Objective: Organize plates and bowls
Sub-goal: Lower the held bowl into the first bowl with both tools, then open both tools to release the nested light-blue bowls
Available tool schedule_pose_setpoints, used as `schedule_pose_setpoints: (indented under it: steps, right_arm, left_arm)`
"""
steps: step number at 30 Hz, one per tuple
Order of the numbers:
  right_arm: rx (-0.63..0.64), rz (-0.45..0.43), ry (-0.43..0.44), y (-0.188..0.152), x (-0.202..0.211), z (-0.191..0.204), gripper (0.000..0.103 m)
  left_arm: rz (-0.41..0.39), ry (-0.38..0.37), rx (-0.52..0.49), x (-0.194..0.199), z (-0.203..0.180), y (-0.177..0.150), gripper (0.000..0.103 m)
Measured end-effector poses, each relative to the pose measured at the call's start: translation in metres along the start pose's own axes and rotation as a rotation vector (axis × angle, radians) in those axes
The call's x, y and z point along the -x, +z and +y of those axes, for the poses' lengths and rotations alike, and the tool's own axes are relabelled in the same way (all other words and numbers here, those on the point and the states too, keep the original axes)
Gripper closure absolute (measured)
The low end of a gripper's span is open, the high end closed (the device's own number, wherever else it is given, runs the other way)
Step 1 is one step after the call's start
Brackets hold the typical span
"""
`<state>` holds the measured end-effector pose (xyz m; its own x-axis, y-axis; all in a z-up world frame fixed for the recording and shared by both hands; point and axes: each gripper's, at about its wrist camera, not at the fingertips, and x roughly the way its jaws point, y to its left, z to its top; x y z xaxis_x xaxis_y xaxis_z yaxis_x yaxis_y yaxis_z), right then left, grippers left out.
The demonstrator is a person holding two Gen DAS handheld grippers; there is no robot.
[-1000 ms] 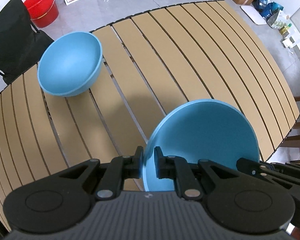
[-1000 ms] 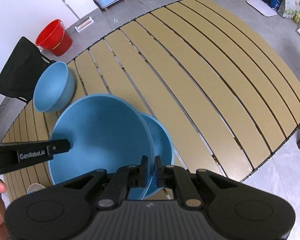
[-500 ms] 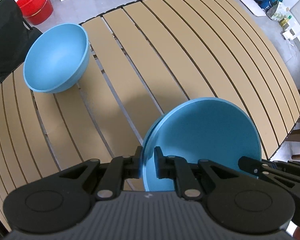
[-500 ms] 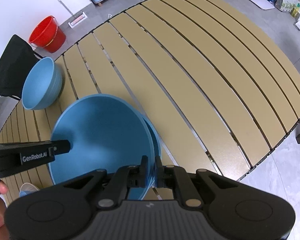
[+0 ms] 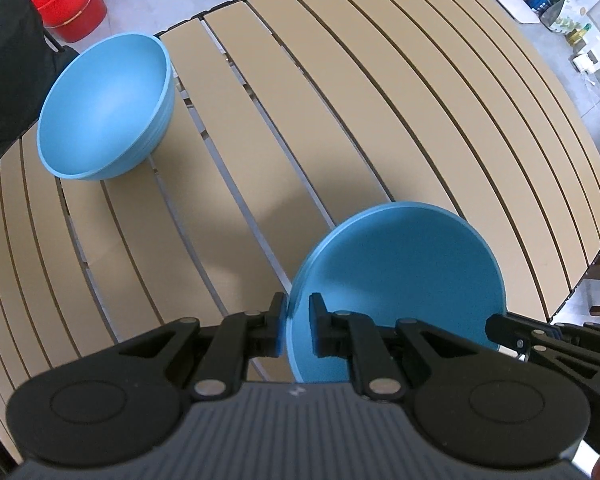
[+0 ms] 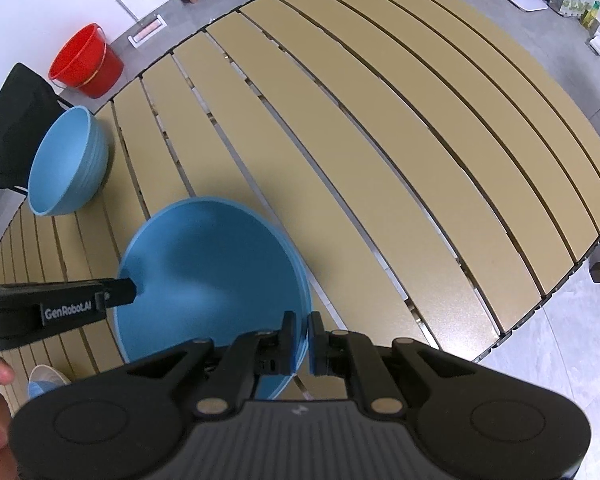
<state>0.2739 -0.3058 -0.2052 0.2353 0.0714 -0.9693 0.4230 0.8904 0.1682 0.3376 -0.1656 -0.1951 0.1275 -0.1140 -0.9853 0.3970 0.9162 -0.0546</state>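
Both the left tongs [image 5: 298, 330] and the right tongs [image 6: 303, 342] are clamped on opposite rims of the blue plate [image 5: 400, 288], held near the worktop's [image 5: 360, 100] near edge; it should stay level, with both releasing together once it sits flat. The blue bowl [image 5: 104, 108] sits well apart at the far left corner, with bare slats between.

L gripper [image 5: 298, 330] jaws pinch blue plate [image 5: 400, 284] rim; bowl [image 5: 104, 106] far left.
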Motion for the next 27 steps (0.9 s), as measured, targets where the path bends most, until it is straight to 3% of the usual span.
schedule_pose_setpoints:
  steps: [7, 11, 15, 17, 20, 27]
  right_arm:
    - [-0.001, 0.009, 0.01, 0.002, 0.0, -0.003, 0.096]
    - [-0.001, 0.007, 0.034, 0.002, 0.008, -0.003, 0.088]
    - [0.013, -0.006, 0.057, 0.001, 0.023, 0.0, 0.087]
    - [0.017, -0.01, 0.069, 0.0, 0.031, 0.0, 0.072]
    - [0.03, -0.019, 0.071, -0.003, 0.042, 0.002, 0.05]
    - [0.064, -0.046, 0.08, -0.003, 0.074, 0.002, 0.018]
  left_arm:
    - [0.003, 0.0, 0.019, 0.005, 0.001, 0.001, 0.088]
    - [-0.025, 0.011, 0.026, 0.021, 0.004, 0.001, 0.07]
    - [-0.055, 0.014, 0.035, 0.042, 0.008, -0.004, 0.063]
    - [-0.073, 0.025, 0.039, 0.053, 0.01, -0.008, 0.057]
    - [-0.099, 0.042, 0.061, 0.071, 0.015, -0.013, 0.038]
    - [-0.149, 0.086, 0.125, 0.109, 0.029, -0.03, 0.011]
